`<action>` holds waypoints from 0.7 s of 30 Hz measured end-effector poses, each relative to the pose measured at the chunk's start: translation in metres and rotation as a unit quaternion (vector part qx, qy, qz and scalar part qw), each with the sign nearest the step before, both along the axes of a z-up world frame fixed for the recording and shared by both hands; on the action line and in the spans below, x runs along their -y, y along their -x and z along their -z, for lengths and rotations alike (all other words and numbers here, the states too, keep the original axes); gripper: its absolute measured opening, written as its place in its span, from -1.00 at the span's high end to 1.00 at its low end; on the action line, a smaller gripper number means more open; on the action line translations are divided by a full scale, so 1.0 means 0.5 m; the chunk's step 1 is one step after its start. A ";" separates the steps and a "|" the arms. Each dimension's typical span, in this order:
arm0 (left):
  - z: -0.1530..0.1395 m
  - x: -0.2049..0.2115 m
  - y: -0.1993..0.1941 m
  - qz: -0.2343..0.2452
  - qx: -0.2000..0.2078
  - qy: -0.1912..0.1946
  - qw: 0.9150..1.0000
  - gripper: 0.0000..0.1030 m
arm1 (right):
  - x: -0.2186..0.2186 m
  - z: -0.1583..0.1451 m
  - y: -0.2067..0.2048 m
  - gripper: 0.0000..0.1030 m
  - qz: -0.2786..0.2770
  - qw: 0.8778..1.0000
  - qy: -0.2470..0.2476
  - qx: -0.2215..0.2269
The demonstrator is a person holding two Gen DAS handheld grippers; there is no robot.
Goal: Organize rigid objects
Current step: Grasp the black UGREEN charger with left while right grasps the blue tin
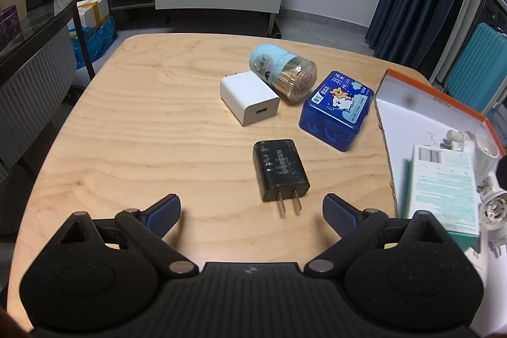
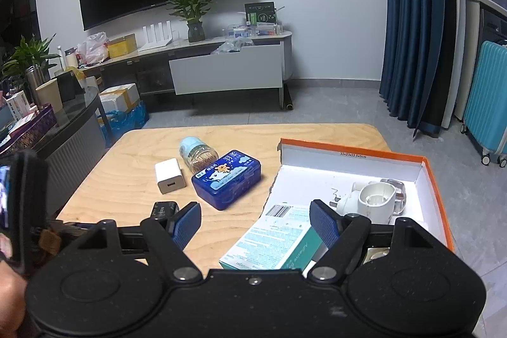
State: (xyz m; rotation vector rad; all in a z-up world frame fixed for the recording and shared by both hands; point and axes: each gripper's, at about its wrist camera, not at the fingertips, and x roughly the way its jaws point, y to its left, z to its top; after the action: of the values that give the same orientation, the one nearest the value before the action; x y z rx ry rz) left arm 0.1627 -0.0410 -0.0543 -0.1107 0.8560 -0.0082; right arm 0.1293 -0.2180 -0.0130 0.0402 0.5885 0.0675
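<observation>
Just ahead of the wide-open, empty left gripper point(image 1: 252, 209) lies the black charger point(image 1: 280, 170), probably light, stiff and smooth, best pinched across its flat sides.

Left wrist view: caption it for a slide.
Open left gripper faces a black UGREEN charger lying prongs-first on the wooden table.

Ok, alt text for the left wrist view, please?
The open left gripper hovers just short of a black UGREEN wall charger lying flat on the light wooden table, prongs toward the camera. Behind lie a white charger cube, toothpick jar and blue tin.
</observation>
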 end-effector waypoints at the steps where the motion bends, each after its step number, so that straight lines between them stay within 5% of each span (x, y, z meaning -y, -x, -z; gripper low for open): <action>1: 0.004 0.003 -0.005 0.001 0.001 -0.002 1.000 -0.84 | 0.002 0.002 -0.002 -0.73 0.000 1.000 -0.001 -0.001; 6: 0.020 0.020 -0.025 0.009 0.013 -0.030 0.999 -0.60 | 0.002 0.008 -0.015 -0.73 -0.002 1.000 -0.001 -0.006; 12: 0.020 0.027 -0.023 0.034 0.048 -0.040 0.997 0.30 | -0.004 0.016 -0.043 -0.73 -0.005 1.000 -0.008 -0.013; 21: 0.003 -0.022 -0.006 0.027 0.060 -0.001 0.998 0.30 | -0.039 0.032 -0.140 -0.75 -0.028 0.997 -0.040 -0.054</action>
State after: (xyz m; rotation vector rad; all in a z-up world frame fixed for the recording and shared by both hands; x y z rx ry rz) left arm 0.1657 -0.0298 -0.0556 -0.0840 0.7391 -0.0628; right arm 0.1991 -0.1985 -0.0288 0.1054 0.6957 0.1440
